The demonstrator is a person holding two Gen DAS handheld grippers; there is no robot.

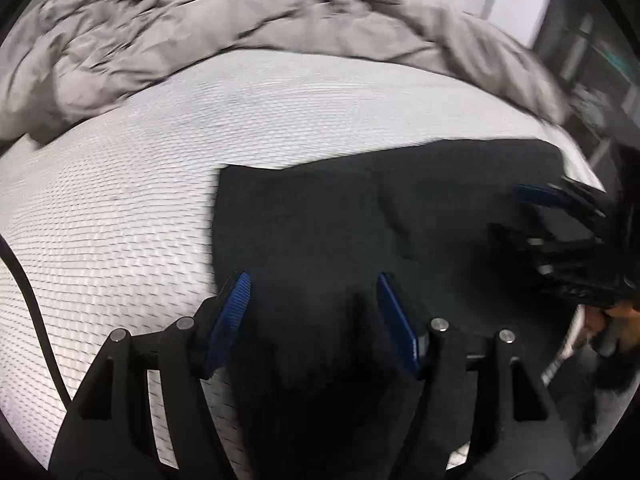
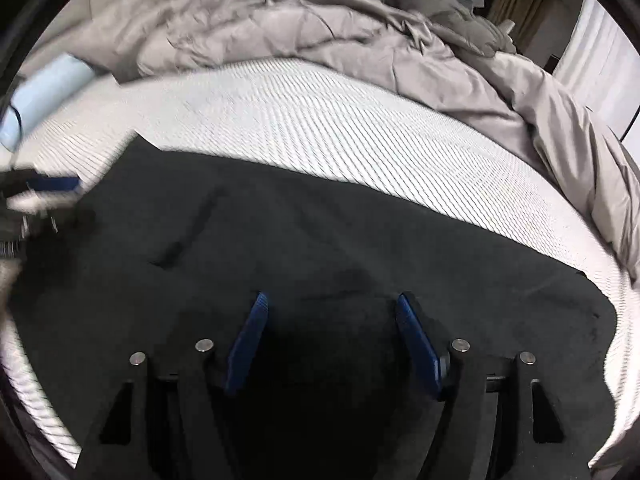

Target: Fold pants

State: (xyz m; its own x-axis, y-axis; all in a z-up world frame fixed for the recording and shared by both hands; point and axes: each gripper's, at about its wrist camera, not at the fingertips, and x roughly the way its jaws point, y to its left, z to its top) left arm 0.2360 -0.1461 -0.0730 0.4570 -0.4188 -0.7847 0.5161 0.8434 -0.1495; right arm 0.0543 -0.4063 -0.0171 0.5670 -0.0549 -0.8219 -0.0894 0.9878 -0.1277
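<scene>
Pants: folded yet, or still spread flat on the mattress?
Cannot tell for sure. The black pants lie flat as one broad dark panel on the white mattress; no separate legs or stacked layers show.

mattress [image 2: 304,120]: white, ribbed | duvet [image 2: 280,28]: grey, rumpled, far side | light-blue item [image 2: 44,84]: blurred

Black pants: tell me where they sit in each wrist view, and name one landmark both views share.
Left wrist view: the black pants fill the lower centre and right, spread on the white mattress, under the open left gripper.
Right wrist view: the pants span the lower half, under the open right gripper.
Shared landmark: the rumpled grey duvet across the top.
</scene>
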